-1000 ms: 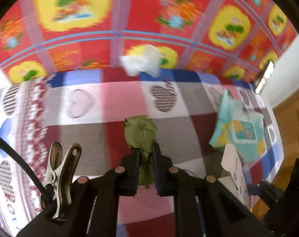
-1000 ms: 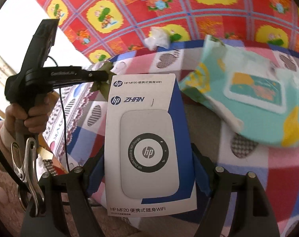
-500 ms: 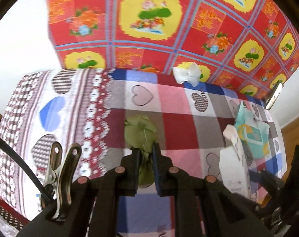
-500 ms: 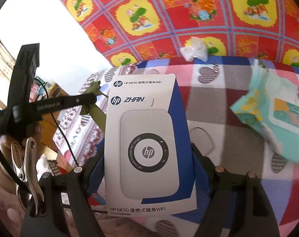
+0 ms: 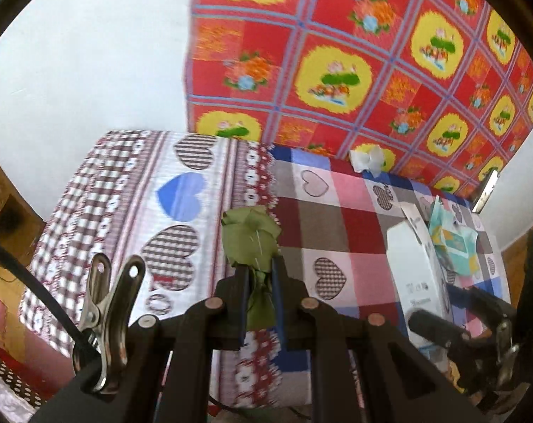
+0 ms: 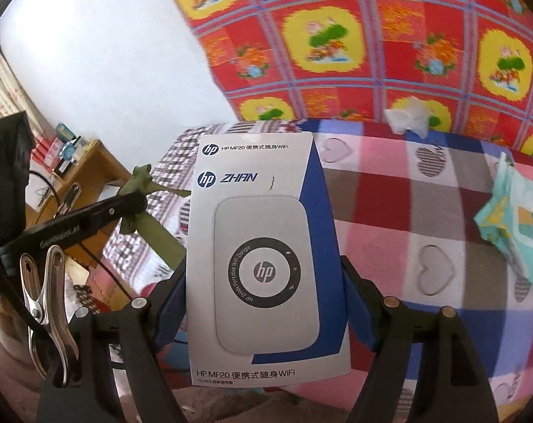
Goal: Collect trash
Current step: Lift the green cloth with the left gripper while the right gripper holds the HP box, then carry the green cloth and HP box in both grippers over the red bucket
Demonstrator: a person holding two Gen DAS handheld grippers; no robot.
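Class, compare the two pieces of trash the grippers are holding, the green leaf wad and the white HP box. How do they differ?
The green leaf wad is crumpled and soft; the HP box is flat, rigid and printed. The wad is small, pinched by nearly closed jaws of the left gripper; the box is far wider, spreading the right gripper. Both are held above the patchwork cloth.
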